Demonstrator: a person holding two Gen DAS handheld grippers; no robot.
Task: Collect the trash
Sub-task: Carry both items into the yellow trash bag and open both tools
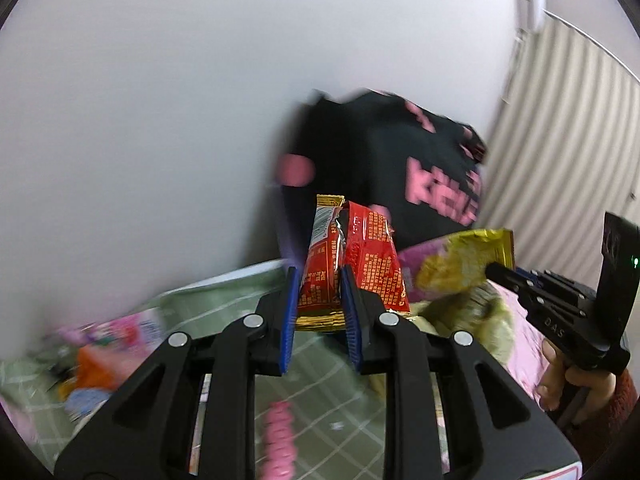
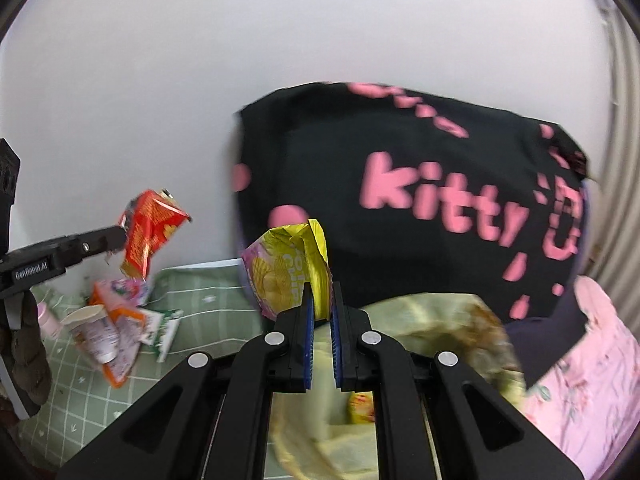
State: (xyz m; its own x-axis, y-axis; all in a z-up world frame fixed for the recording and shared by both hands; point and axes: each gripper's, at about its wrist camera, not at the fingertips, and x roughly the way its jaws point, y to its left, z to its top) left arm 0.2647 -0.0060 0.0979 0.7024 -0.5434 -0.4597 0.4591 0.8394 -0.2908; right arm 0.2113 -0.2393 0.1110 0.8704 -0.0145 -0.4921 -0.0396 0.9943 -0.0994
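Aloft, the left gripper (image 1: 318, 294) clamps a red wrapper (image 1: 352, 264) left of the black pillow (image 2: 420, 200); the right gripper (image 2: 320, 312) pinches a yellow chip bag (image 2: 288, 268) before it; loose trash (image 2: 116, 320) lies on the green sheet (image 2: 208, 320) leftward.

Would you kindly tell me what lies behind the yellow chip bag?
Behind the yellow chip bag, held by the right tool, stands a black Kitty-print cushion; the bag hides its lower edge.

Even soft indoor light, no hard shadows; heavy motion blur beyond fingers (image 1: 349, 312); fisheye edges vignetted.
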